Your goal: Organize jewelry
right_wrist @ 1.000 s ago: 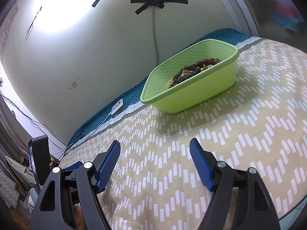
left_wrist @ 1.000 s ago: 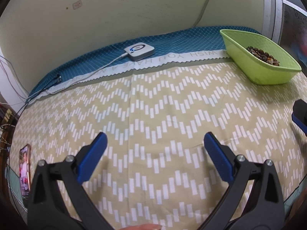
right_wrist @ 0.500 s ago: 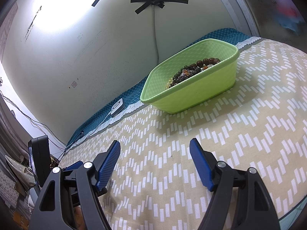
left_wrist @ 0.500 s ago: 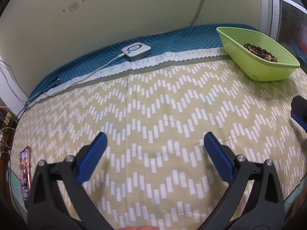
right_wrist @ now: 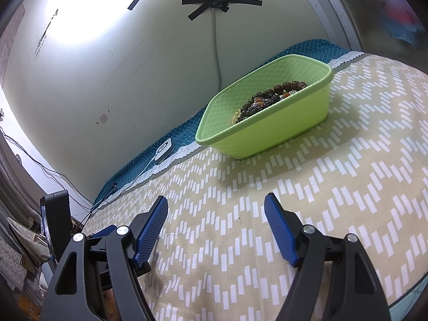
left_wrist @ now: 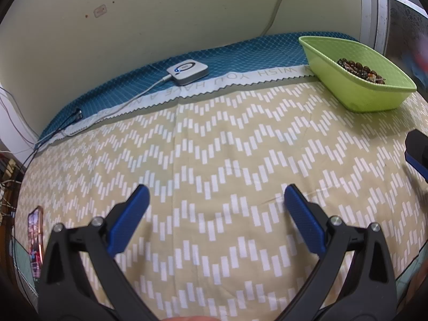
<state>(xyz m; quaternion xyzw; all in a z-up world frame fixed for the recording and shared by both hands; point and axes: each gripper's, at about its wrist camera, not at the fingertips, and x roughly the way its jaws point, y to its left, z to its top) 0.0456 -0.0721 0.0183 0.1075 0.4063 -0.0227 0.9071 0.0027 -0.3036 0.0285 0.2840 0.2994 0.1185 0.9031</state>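
A lime green basket [left_wrist: 374, 99] sits at the far right of the table, with dark beaded bracelets [left_wrist: 359, 69] piled inside. It also shows in the right wrist view [right_wrist: 281, 128], with the beads [right_wrist: 267, 97] visible over its rim. My left gripper [left_wrist: 215, 200] is open and empty, low over the chevron cloth, well short of the basket. My right gripper [right_wrist: 216, 208] is open and empty, in front of the basket. A tip of the right gripper [left_wrist: 417, 155] shows at the left view's right edge.
A small white device [left_wrist: 187, 71] with a cable lies on the teal cloth strip near the wall. A phone [left_wrist: 34, 238] lies at the table's left edge. A black stand [right_wrist: 57, 214] and clutter sit beyond the left edge. The wall is close behind.
The left gripper has drawn back and turned slightly, so the basket sits farther away in its view. The right gripper has not moved. Both stay open.
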